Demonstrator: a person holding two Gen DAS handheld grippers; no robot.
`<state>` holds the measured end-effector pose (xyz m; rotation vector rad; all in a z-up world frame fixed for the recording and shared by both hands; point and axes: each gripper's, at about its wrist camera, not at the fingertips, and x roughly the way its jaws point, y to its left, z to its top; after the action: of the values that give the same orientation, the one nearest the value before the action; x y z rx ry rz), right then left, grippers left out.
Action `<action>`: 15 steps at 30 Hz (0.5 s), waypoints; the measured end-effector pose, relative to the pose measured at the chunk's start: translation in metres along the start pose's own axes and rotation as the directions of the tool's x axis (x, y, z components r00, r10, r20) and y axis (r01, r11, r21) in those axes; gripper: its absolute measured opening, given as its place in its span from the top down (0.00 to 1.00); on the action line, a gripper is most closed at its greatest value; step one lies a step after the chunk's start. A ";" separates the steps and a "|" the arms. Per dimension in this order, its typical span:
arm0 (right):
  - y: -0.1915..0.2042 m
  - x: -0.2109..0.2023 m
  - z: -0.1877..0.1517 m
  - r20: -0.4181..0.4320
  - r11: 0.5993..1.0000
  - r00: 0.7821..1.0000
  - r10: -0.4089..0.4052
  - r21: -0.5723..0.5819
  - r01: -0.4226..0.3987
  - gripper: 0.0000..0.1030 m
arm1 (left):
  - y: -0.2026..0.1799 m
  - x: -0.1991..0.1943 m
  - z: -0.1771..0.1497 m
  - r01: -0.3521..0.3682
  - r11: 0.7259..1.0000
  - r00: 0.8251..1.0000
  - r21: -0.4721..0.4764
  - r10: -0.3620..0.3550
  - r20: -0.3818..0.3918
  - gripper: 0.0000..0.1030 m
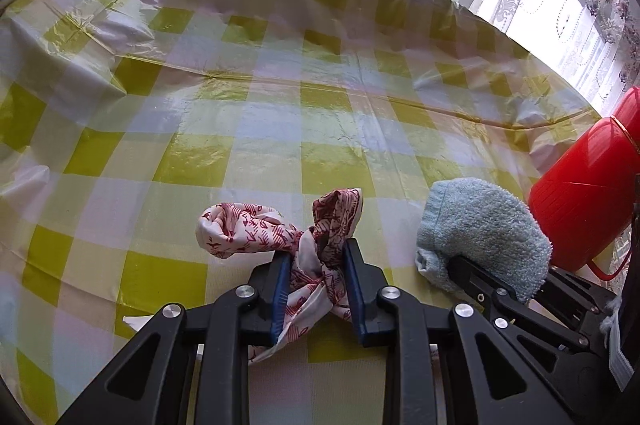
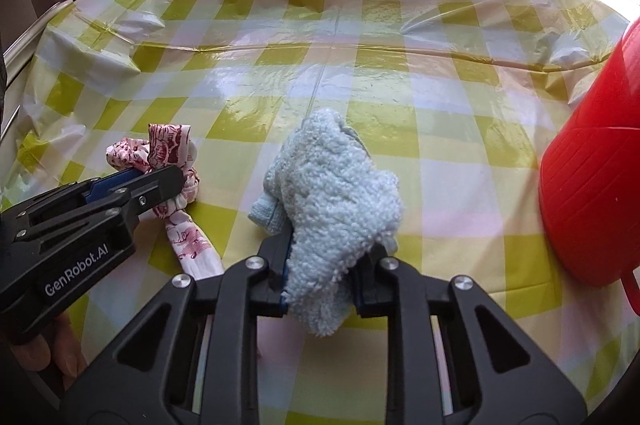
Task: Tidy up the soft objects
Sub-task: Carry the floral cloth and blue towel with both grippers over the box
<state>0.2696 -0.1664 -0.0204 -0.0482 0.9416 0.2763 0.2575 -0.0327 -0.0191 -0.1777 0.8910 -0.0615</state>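
A: Left claw (image 1: 316, 257) clamped on the knotted red-and-white scarf (image 1: 280, 229), right claw (image 2: 324, 265) clamped on the light blue terry cloth (image 2: 332, 209). Both cloths are held low over the checked surface (image 1: 280, 105).

B: Risks?

A: Scarf's slick and its tail hangs loose, so it could slide out. The red plastic jug (image 2: 592, 165) sits just right of the cloth; a swing could knock it.

Scarf (image 1: 308, 249), white with red print, knotted and crumpled, pinched mid-length, tail trailing toward 6 o'clock, towel (image 2: 332, 209), pale blue terry, bunched, at the scarf's 3 o'clock, apart
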 end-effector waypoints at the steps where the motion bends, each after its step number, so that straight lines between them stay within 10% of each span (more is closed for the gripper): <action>1: 0.000 -0.003 -0.002 0.000 1.000 1.000 -0.002 0.001 0.002 0.76 | -0.002 -0.003 -0.001 0.002 1.000 1.000 0.001 -0.002 0.004 0.74; 15: -0.009 -0.059 -0.031 0.039 0.998 0.998 -0.051 0.038 0.050 0.76 | -0.028 -0.056 -0.026 0.007 0.999 0.998 0.044 -0.010 0.059 0.74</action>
<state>0.2141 -0.1926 0.0080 -0.0323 0.9041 0.2124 0.2027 -0.0568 0.0124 -0.1417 0.8290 -0.0829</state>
